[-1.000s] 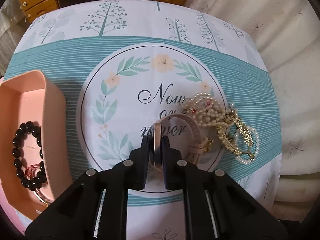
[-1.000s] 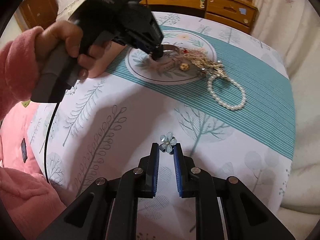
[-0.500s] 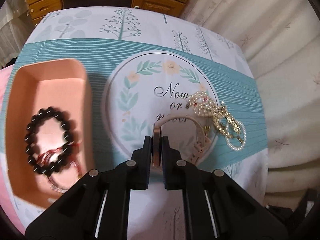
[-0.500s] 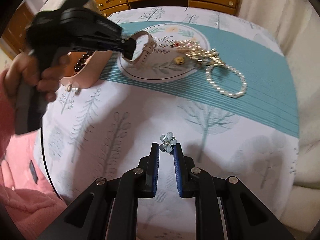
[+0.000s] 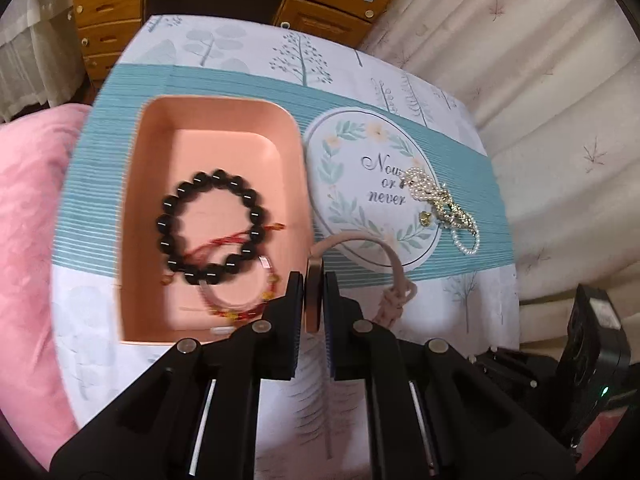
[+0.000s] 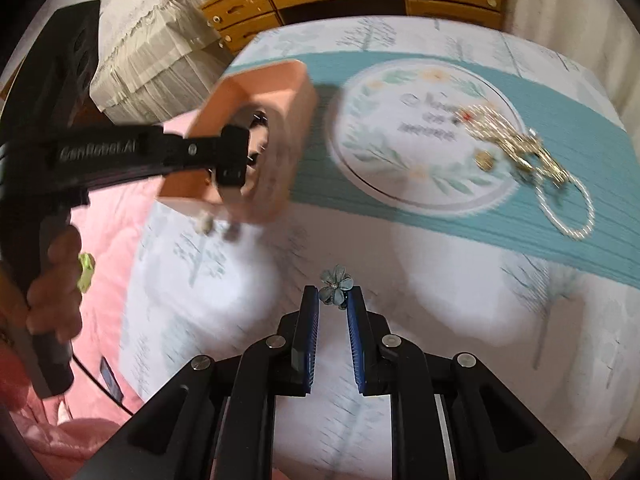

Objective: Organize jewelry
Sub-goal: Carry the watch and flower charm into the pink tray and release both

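My left gripper (image 5: 314, 300) is shut on the rose-gold case of a pink watch (image 5: 394, 264), whose strap loop hangs to the right. It hovers at the near right corner of the pink tray (image 5: 216, 106). In the tray lie a black bead bracelet (image 5: 212, 228) and red cord bracelets (image 5: 236, 238). From the right wrist view, the left gripper (image 6: 230, 160) is above the tray (image 6: 280, 76). My right gripper (image 6: 333, 300) is shut on a small blue flower clip (image 6: 335, 286) above the white cloth. A pearl and gold jewellery pile (image 5: 436, 200) lies on the round print.
Wooden drawers (image 5: 120, 20) stand behind the table. Pink bedding (image 5: 28, 200) lies to the left and a pale curtain (image 5: 540, 80) hangs on the right. A pearl loop (image 6: 568, 208) trails off the pile onto the teal stripe. A hand (image 6: 52, 280) holds the left gripper's handle.
My left gripper lifted the watch off the round print and carried it left to the tray's near corner. My right gripper shifted across the cloth, still holding the flower clip.
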